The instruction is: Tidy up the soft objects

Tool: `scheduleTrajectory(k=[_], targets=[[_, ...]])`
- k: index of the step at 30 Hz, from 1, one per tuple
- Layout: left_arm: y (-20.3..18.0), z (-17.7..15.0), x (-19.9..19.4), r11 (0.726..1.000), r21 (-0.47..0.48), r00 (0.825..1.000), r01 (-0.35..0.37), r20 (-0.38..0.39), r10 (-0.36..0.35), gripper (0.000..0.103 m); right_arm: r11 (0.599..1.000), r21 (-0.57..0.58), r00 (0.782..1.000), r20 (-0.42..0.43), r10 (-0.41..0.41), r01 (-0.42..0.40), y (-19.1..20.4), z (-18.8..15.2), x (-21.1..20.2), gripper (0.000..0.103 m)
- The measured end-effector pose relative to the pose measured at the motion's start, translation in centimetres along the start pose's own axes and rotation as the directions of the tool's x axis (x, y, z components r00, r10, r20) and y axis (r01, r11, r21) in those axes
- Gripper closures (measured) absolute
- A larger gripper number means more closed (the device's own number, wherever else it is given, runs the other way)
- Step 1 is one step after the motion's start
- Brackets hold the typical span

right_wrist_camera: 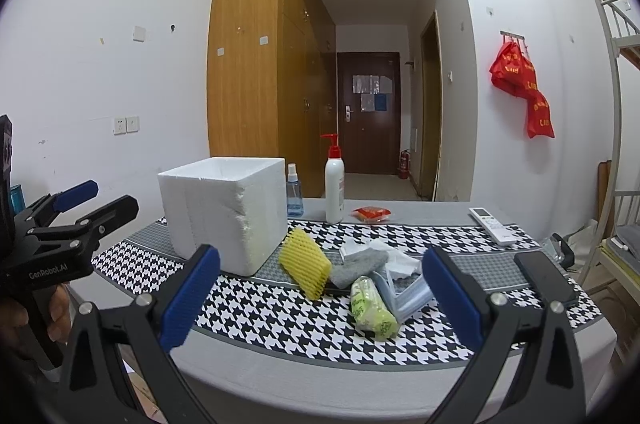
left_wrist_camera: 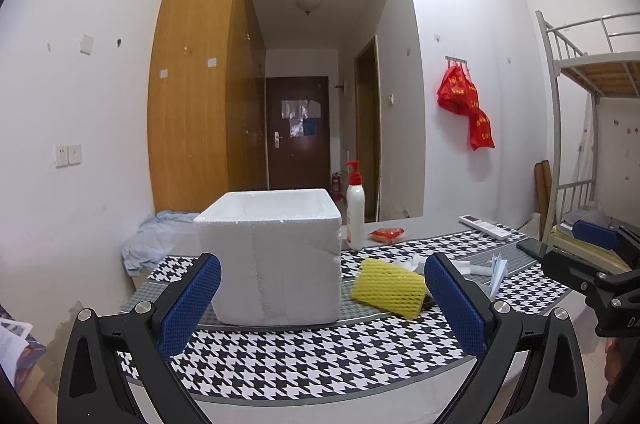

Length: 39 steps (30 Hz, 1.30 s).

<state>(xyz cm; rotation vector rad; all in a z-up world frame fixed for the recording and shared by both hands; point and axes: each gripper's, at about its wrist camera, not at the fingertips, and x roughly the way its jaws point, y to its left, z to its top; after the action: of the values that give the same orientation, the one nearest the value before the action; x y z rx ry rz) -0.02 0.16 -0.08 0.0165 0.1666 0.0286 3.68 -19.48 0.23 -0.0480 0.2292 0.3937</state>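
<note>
From the left wrist, the left tool [left_wrist_camera: 322,298] hung empty, jaws apart, before the foam box [left_wrist_camera: 274,256] and yellow foam net [left_wrist_camera: 387,288].

From the right wrist, the right tool [right_wrist_camera: 320,298] gaped over what looked like a grey sock [right_wrist_camera: 358,270] and green roll [right_wrist_camera: 372,308] on the counter [right_wrist_camera: 280,372] (one careless pinch might drag several).

Dorm-style bedroom. Metal bunk bed [left_wrist_camera: 596,64] against the right wall, tall wooden wardrobe [right_wrist_camera: 256,48], dark entry door [right_wrist_camera: 368,112] down a short hallway. Red bags [left_wrist_camera: 464,104] hang on wall hooks.
</note>
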Motion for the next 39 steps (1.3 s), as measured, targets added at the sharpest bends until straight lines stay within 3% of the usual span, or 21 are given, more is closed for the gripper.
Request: scheduleTrajectory(k=[39], targets=[[-0.3,0.6,1.8,1.000,0.008,0.999,0.015,-0.039,-0.015,0.001,1.000,-0.004,0.999,-0.050,-0.018,0.018,-1.0,0.4,1.8,0.001]])
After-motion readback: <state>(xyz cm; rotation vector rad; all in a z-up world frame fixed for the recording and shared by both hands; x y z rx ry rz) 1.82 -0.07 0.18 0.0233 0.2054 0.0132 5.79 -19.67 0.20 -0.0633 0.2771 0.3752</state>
